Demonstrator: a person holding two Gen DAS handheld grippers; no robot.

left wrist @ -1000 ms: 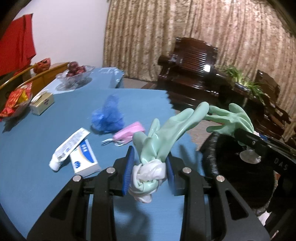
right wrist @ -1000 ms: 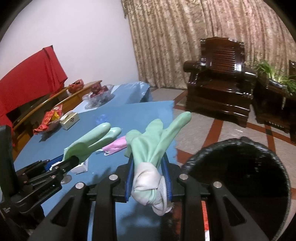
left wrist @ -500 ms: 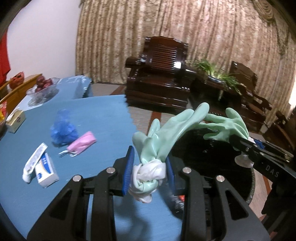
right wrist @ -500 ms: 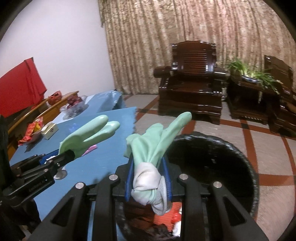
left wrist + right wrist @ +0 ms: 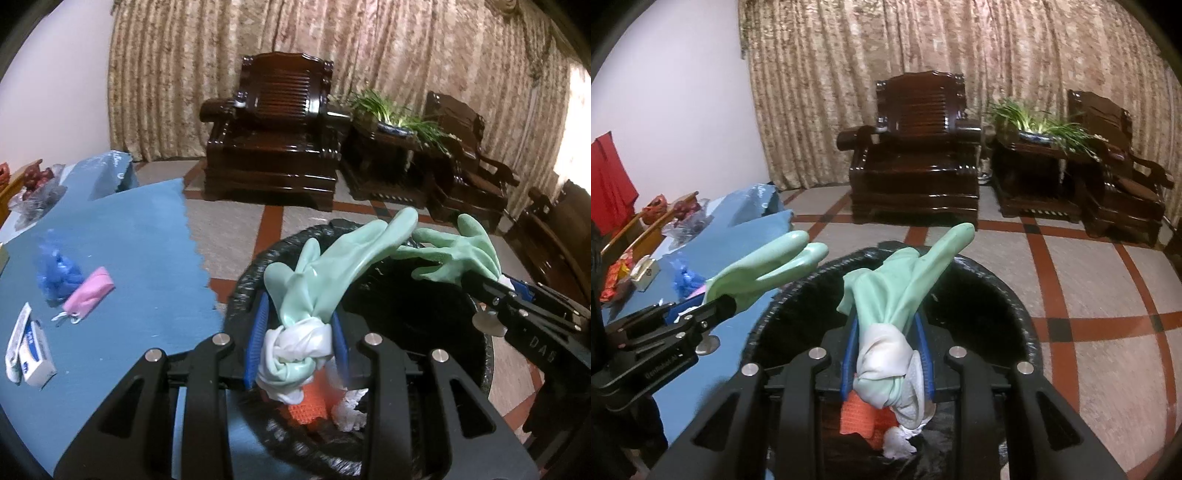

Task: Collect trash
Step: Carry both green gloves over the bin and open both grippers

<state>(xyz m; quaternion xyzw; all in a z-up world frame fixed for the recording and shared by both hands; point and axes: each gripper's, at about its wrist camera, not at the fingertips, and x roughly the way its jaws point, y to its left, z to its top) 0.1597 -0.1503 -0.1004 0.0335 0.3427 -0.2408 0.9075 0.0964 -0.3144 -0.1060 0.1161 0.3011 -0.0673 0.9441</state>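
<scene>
Both tongs clamp knotted gloves over the bin (image 5: 1015,295); only the left view shows the toothpaste box (image 5: 37,354).

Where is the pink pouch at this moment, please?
In the left wrist view, the pink pouch lies at left on the blue table, touching the blue scrunched bag, up from the white box.

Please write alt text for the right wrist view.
The right hand-held gripper holds a knotted green rubber glove above a black-lined trash bin. At left, the left hand-held gripper holds a second green glove beside the blue table.
</scene>
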